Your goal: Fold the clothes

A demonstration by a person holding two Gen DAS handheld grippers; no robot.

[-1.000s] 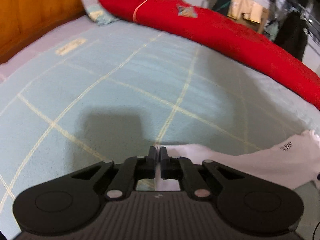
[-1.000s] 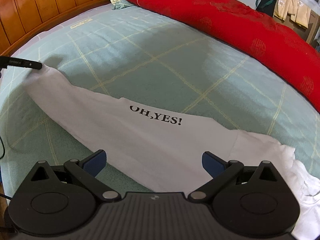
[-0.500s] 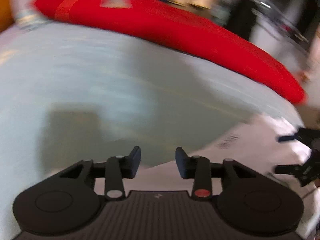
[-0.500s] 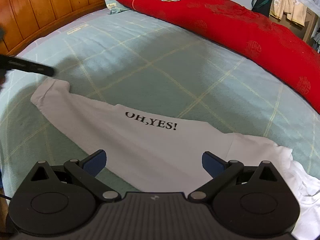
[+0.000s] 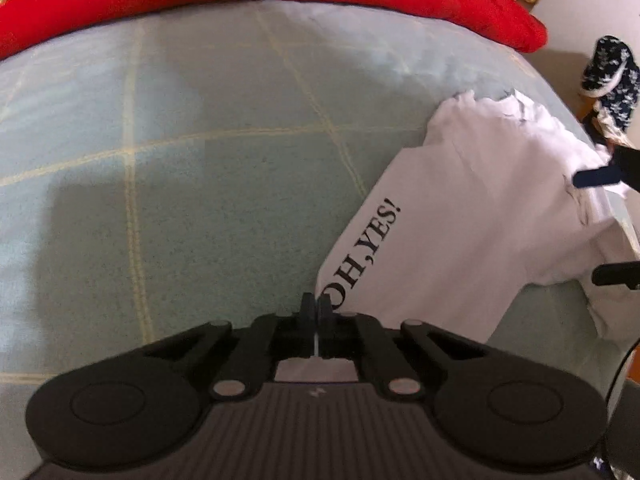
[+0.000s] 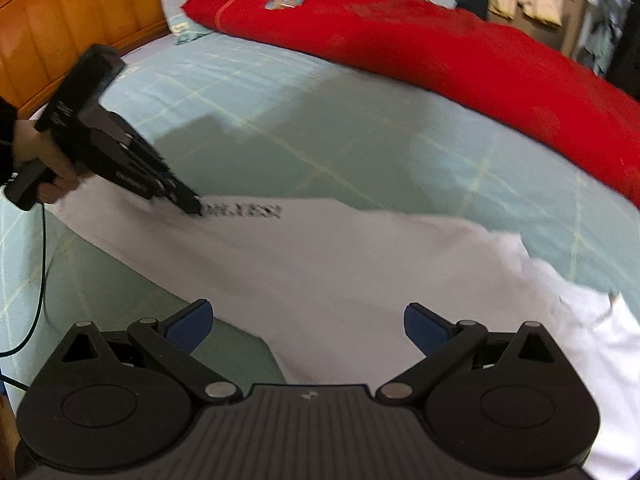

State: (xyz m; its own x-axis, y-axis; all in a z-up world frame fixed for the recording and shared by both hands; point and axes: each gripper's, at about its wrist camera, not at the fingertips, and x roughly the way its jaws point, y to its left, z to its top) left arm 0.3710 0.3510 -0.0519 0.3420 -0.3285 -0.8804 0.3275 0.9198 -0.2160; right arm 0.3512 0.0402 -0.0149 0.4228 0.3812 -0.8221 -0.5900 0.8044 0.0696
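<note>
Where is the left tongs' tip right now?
In the right wrist view the left tongs sit at left, tip on the white shirt beside its black lettering, on the green bedspread.

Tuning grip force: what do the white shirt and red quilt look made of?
Shirt: thin knit, likely cotton jersey, matte; it lies limp and creases softly, with flat black printed letters. The left claw is shut on its edge.
Quilt: padded fabric, looks plush or velvety with faint tone-on-tone round motifs; the exact fibre is unclear.
</note>
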